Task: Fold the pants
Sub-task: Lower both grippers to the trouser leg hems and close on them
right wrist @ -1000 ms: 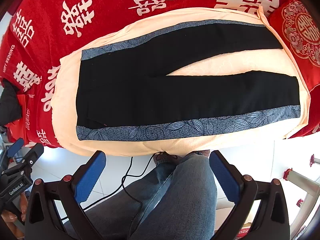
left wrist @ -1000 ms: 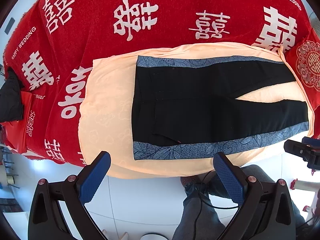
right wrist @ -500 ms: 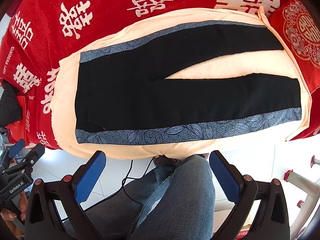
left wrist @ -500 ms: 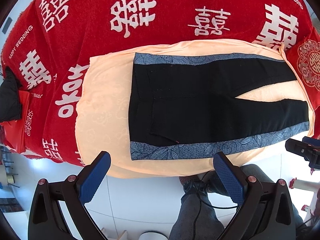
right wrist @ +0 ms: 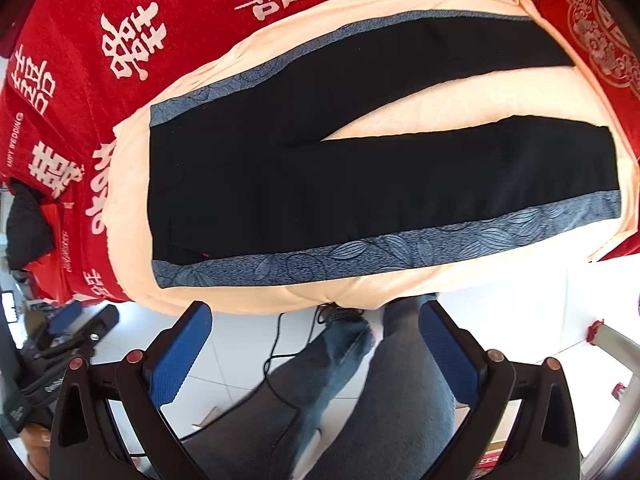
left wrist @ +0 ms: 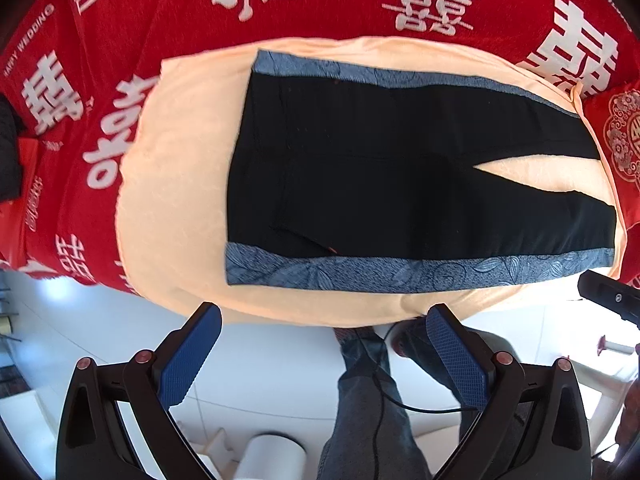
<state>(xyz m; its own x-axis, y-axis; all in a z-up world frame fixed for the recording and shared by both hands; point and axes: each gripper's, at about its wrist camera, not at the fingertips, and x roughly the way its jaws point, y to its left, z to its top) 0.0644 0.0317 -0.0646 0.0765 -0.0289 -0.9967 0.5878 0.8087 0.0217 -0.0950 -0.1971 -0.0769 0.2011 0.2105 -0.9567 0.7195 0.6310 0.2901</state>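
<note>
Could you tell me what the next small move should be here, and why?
Probably lower both open grippers, left gripper and right gripper, onto the near edge of the pants. The pants lie flat and unfolded on the peach cloth, legs spread apart, and neither gripper touches them yet.

Black matt cloth pants (left wrist: 400,184) with blue-grey leaf-print woven side bands lay on a soft, fuzzy peach cloth sheet (left wrist: 176,168) over a red napped cloth cover (left wrist: 160,20) with white print. Left tongs (left wrist: 322,356) and right tongs (right wrist: 314,354) had black matt plastic arms and blue knurled rubbery pads (left wrist: 188,360). Glossy white floor tiles (left wrist: 260,368).
</note>
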